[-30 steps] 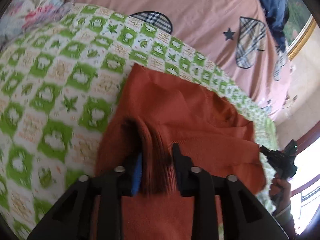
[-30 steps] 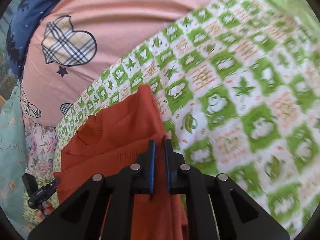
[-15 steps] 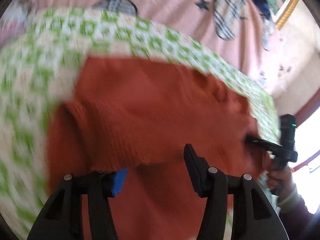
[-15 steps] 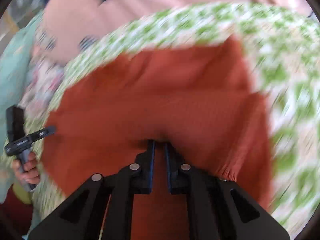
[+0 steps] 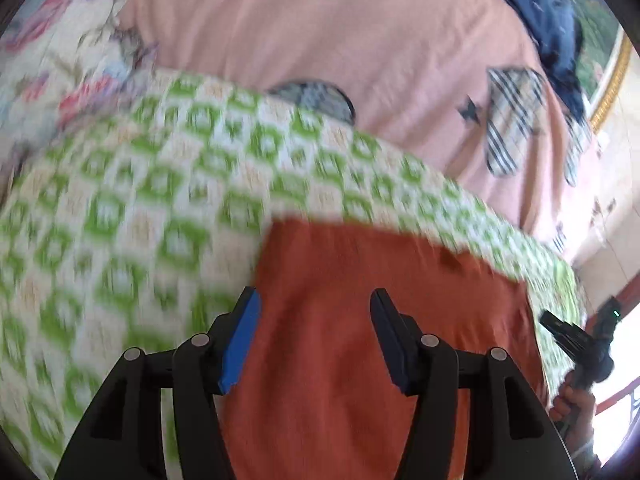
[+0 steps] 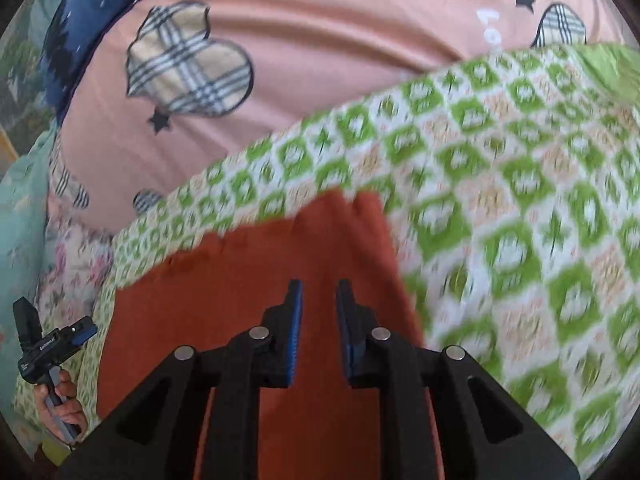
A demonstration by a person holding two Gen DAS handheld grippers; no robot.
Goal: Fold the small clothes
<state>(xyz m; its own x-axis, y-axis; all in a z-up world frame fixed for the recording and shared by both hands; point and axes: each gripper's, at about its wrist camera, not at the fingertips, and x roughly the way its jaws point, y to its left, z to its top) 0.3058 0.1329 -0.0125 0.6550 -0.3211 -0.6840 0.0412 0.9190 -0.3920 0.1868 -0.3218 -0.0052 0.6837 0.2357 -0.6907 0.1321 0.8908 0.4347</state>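
Note:
A rust-orange knitted garment (image 5: 360, 320) lies flat on the green-and-white checked blanket (image 5: 140, 220). My left gripper (image 5: 314, 294) hovers over the garment's left part. Its jaws stand wide apart and are still opening, with nothing between them. In the right wrist view the same garment (image 6: 240, 280) fills the lower middle. My right gripper (image 6: 319, 284) is over its right part. Its jaws are opening to a narrow gap, and no cloth is caught between the pads. Each gripper shows at the edge of the other's view, held by a hand.
Beyond the blanket lies a pink bedcover (image 5: 360, 60) with plaid hearts and stars. A dark blue cloth (image 5: 552, 12) is at its far right. Floral bedding (image 5: 60, 60) lies at the far left. The person's hand (image 6: 60, 404) grips the left tool's handle.
Both grippers have let go of the orange garment. A second ago each held a fold of it; the cloth now lies flat, and both sets of jaws have parted.

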